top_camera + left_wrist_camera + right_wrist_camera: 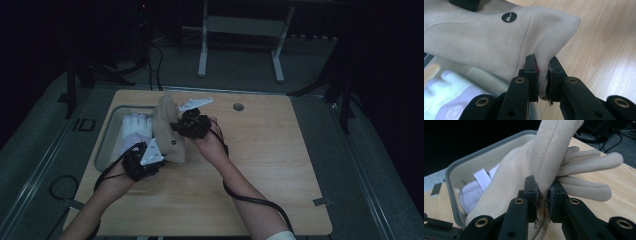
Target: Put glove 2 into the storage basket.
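Beige glove [167,131] is held up off the worktop [260,170] between both grippers, above the left half of the board and just beside the grey tray [107,145] sunk into the worktop's left side. In the left gripper view, the left gripper [543,75] has its jaws clamped on a pinched fold of the glove's cuff end, near a small round black logo [509,17]. In the right gripper view, the right gripper [544,195] has its jaws closed tight on a ridge of the same glove, whose soft fingers [589,162] stick out to the side, limp and slightly curled. A white glove [135,130] lies inside the tray, fingers pointing towards the far edge; a white tag [482,178] shows there in the right gripper view.

The worktop is pale wood grain with rounded corners and a small round cable hole [238,107] near its far edge. It stands on grey carpeted floor [360,165]. Beyond the far edge the room is dark, with the white legs of another table [202,50] and black cables [155,65] trailing over the floor. A person's forearms reach in from the near edge, and a black cable runs along the right one.
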